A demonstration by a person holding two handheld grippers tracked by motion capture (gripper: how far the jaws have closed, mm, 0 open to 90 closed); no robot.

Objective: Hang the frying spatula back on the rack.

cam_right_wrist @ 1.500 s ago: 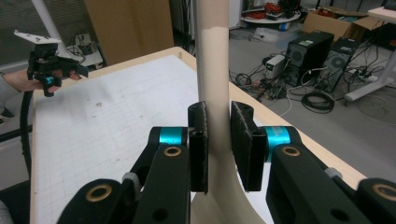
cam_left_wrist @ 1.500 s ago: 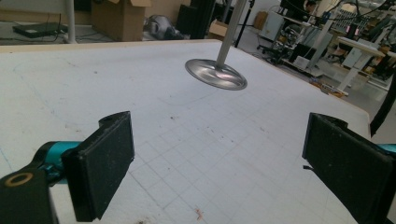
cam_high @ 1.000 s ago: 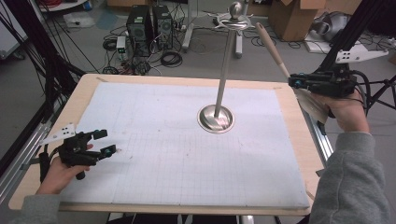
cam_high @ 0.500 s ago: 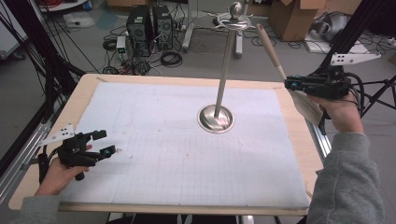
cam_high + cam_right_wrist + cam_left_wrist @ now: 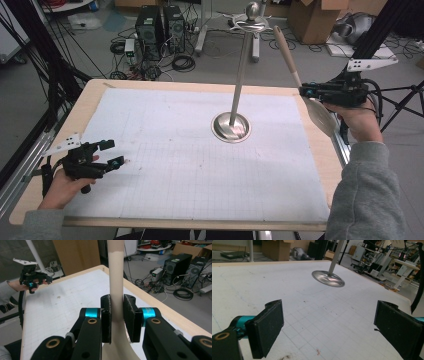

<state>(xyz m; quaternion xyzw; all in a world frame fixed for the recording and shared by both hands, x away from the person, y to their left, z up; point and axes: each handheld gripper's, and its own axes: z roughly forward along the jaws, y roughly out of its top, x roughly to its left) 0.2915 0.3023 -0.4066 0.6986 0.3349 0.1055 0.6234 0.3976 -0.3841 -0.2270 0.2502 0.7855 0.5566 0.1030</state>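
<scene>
We have the wooden spoon [image 5: 306, 85] clamped at its neck between the pads of our right gripper [image 5: 117, 315], its long axis running up and away from the fingers with the handle pointing high and the bowl hanging just below them, off the table's right edge. The utensil stand [image 5: 235, 95], probably where the spoon should hang, lies to the left of those fingers and beyond them. Our left gripper [image 5: 329, 327] rests spread wide and empty, well apart.
</scene>
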